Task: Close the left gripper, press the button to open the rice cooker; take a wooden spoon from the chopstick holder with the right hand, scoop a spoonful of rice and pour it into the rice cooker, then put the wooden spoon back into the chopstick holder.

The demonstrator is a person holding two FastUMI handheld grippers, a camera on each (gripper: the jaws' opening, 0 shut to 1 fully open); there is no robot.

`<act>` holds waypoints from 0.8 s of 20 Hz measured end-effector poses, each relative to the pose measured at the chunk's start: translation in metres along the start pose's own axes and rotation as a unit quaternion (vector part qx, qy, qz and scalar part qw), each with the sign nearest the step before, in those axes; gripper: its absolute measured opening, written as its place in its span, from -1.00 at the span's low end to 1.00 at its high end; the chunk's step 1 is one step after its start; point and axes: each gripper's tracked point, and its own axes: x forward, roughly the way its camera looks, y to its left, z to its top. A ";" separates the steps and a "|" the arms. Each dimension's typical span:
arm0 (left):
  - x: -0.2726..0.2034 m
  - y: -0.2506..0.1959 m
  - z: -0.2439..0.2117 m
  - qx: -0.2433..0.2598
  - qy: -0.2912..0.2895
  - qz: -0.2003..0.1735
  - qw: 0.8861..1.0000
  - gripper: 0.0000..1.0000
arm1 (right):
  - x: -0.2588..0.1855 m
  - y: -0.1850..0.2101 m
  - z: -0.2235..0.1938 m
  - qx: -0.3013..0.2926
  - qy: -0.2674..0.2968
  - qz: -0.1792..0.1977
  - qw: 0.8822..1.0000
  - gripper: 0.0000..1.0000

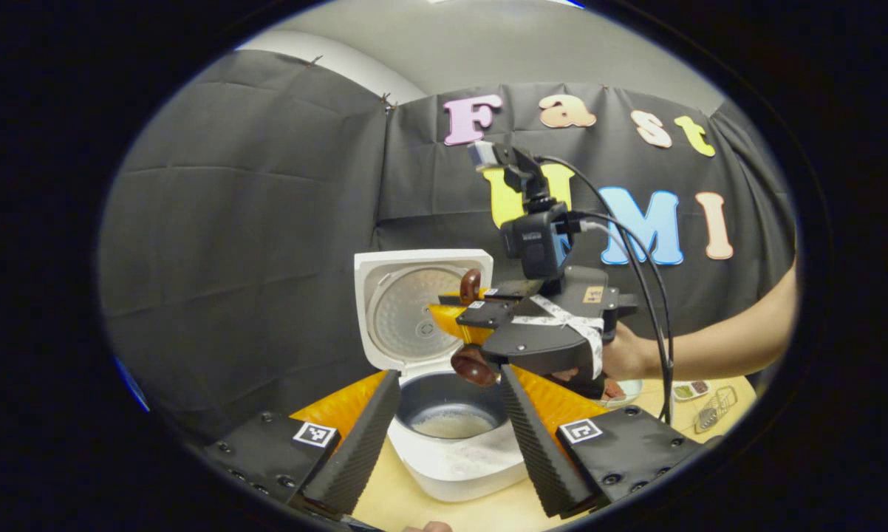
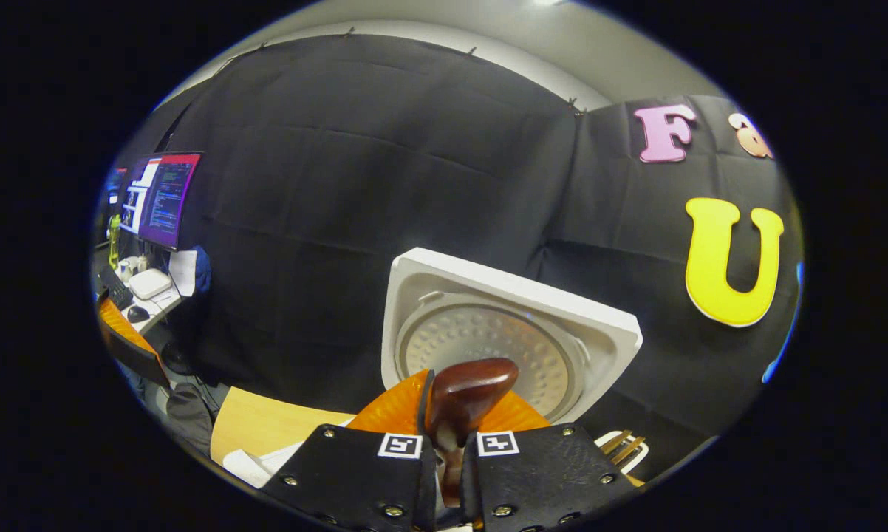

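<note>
One open rice cooker (image 1: 455,443) sits at lower centre of the left gripper view, lid (image 1: 414,307) upright, its pot (image 1: 450,414) holding a shallow white layer, framed by the left gripper (image 1: 450,432) with jaws spread wide and empty. Right of centre, a hand (image 1: 625,355) holds the right gripper (image 1: 481,336), clamped on one spoon (image 1: 473,363) above the pot. It all stands on a pale wooden table (image 1: 488,510); in the right gripper view, a desk with monitors (image 2: 159,199) shows at far left.

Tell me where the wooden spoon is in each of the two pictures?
Left gripper view: the wooden spoon sits mid-picture, gripped by the right gripper, its bowl over the open rice cooker's pot.
Right gripper view: the spoon's handle end rises at bottom centre from the right gripper.
Shared landmark: the raised white lid.
</note>
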 end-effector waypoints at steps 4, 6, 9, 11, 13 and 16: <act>-0.002 0.001 0.003 -0.008 -0.005 0.001 1.000 0.94 | -0.003 -0.018 -0.003 0.093 -0.007 -0.025 0.995 -0.74; -0.005 -0.002 0.008 -0.008 -0.007 0.000 1.000 0.94 | -0.011 -0.034 0.001 0.180 -0.017 -0.052 0.982 -0.74; -0.007 -0.003 0.009 -0.012 -0.010 -0.003 1.000 0.94 | -0.027 -0.066 0.003 0.313 -0.033 -0.086 0.945 -0.74; -0.008 -0.004 0.012 -0.014 -0.014 -0.010 1.000 0.94 | -0.041 -0.085 0.003 0.375 -0.041 -0.107 0.920 -0.74; -0.011 -0.009 0.014 -0.011 -0.017 -0.024 1.000 0.94 | -0.065 -0.099 0.004 0.410 -0.048 -0.124 0.902 -0.75; -0.015 -0.026 0.020 -0.004 -0.021 -0.055 0.998 0.94 | -0.109 -0.122 0.010 0.449 -0.066 -0.154 0.878 -0.75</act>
